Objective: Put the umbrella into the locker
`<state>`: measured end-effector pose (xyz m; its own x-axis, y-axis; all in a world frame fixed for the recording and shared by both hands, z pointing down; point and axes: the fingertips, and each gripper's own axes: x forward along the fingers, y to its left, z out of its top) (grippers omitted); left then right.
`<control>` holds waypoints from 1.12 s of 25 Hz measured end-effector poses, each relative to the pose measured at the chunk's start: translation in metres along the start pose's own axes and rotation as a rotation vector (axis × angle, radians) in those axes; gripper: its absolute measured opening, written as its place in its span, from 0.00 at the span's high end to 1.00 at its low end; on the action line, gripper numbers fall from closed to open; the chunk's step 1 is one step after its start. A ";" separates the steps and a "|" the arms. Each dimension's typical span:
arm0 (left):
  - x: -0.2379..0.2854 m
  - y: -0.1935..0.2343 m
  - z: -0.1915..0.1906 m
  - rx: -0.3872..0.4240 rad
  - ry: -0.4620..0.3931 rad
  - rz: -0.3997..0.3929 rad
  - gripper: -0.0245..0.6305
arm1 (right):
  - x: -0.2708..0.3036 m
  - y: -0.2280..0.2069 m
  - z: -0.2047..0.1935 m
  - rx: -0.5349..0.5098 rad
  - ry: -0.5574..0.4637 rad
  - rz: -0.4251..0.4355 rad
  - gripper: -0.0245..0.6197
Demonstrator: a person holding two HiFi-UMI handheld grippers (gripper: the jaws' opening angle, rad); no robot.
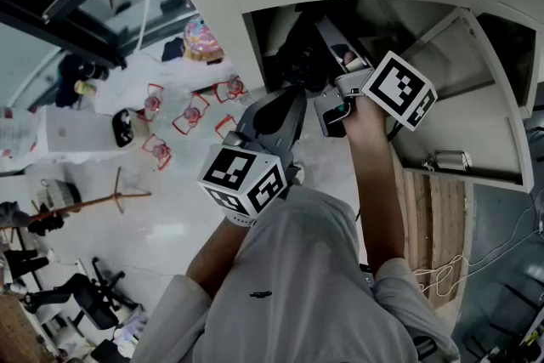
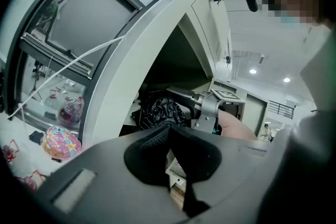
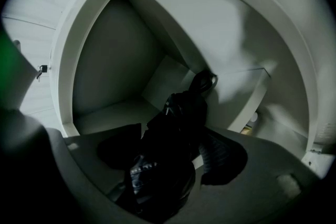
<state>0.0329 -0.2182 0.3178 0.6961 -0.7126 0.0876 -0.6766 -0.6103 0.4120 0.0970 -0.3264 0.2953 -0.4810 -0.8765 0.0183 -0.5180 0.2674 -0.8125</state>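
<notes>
Pretty close to done, I'd say. The right hand-held gripper (image 3: 169, 157) was clamped on the black umbrella (image 3: 184, 107), and the umbrella's far end poked ahead of the jaws into the open locker (image 3: 105, 71). What was left: set it down and let go. The left hand-held gripper (image 1: 291, 98) sat just outside, jaws closed on nothing. Its view caught the umbrella's bunched fabric side-on, while only the head view showed the locker's swung-out door (image 1: 476, 127).
</notes>
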 end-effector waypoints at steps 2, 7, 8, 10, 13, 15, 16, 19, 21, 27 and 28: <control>0.001 -0.001 0.000 0.004 -0.002 -0.001 0.94 | -0.001 0.000 -0.002 -0.010 0.010 0.006 0.45; 0.005 -0.006 -0.005 0.012 0.006 -0.010 0.94 | -0.015 -0.006 -0.004 -0.013 0.005 0.004 0.45; 0.006 -0.007 -0.005 0.014 0.007 -0.013 0.94 | -0.019 -0.008 -0.004 0.003 -0.003 0.001 0.45; 0.007 -0.009 -0.005 0.015 0.002 -0.016 0.94 | -0.025 -0.010 -0.005 0.046 -0.017 0.005 0.45; 0.010 -0.010 -0.003 0.011 -0.009 -0.014 0.94 | -0.031 -0.012 -0.005 0.060 -0.032 -0.001 0.45; 0.012 -0.012 -0.003 0.013 -0.009 -0.016 0.94 | -0.036 -0.015 -0.004 0.048 -0.040 -0.013 0.45; 0.013 -0.012 -0.003 0.013 -0.010 -0.018 0.94 | -0.038 -0.015 -0.003 0.040 -0.045 -0.018 0.45; 0.017 -0.013 0.001 0.008 -0.027 -0.020 0.94 | -0.047 -0.010 -0.002 0.057 -0.061 -0.013 0.45; 0.021 -0.014 0.004 0.007 -0.033 -0.018 0.94 | -0.053 -0.011 -0.006 0.051 -0.057 -0.024 0.45; 0.032 -0.017 0.004 0.020 -0.034 -0.024 0.94 | -0.067 -0.010 -0.013 0.101 -0.066 -0.026 0.45; 0.033 -0.017 0.005 0.021 -0.036 -0.023 0.94 | -0.070 -0.009 -0.013 0.096 -0.067 -0.026 0.45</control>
<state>0.0664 -0.2327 0.3091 0.7029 -0.7098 0.0451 -0.6653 -0.6338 0.3946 0.1262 -0.2624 0.3090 -0.4187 -0.9081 0.0035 -0.4578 0.2078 -0.8644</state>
